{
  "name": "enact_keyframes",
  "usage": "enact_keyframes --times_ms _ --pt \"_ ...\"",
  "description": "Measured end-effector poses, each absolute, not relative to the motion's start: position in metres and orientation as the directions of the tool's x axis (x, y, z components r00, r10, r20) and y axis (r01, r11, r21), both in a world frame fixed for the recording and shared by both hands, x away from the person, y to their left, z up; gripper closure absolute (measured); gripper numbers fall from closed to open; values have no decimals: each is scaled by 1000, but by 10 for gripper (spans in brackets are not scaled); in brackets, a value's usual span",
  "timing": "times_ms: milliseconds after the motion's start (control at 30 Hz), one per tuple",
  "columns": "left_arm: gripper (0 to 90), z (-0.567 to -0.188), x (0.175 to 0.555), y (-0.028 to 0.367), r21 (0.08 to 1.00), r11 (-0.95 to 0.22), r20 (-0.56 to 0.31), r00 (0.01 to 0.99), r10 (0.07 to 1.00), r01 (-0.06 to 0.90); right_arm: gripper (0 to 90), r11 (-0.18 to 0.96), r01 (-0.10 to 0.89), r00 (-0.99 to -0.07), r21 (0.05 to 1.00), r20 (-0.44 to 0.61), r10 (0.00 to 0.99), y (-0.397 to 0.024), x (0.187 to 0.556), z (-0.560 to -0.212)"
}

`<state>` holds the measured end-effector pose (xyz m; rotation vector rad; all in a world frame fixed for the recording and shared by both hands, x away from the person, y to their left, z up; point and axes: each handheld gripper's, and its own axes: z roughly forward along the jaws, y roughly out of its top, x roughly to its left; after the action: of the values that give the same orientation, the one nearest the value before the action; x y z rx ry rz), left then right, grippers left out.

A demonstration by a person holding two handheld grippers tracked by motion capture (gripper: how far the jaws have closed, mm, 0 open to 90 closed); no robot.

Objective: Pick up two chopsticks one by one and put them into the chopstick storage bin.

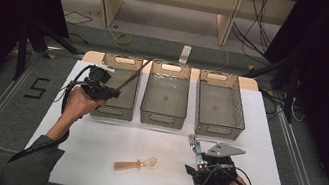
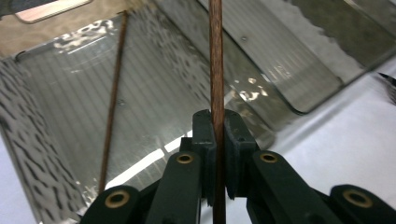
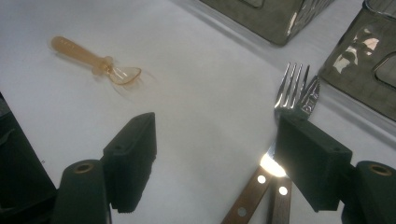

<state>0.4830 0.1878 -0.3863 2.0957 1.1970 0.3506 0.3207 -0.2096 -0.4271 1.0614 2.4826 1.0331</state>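
Amber spoon [image 1: 135,163] lies alone, well short of three bins [image 1: 165,100].

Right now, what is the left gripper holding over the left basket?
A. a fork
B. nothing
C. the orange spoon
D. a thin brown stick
D: the left gripper has its jaws shut on a thin brown stick above the left basket, while the orange spoon lies on the table.
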Motion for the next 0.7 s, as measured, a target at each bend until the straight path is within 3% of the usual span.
enact_keyframes --times_ms 700 --pt "840 -400 523 203 648 -282 -95 442 892 708 262 474 535 -706 700 61 706 -208 320 -427"
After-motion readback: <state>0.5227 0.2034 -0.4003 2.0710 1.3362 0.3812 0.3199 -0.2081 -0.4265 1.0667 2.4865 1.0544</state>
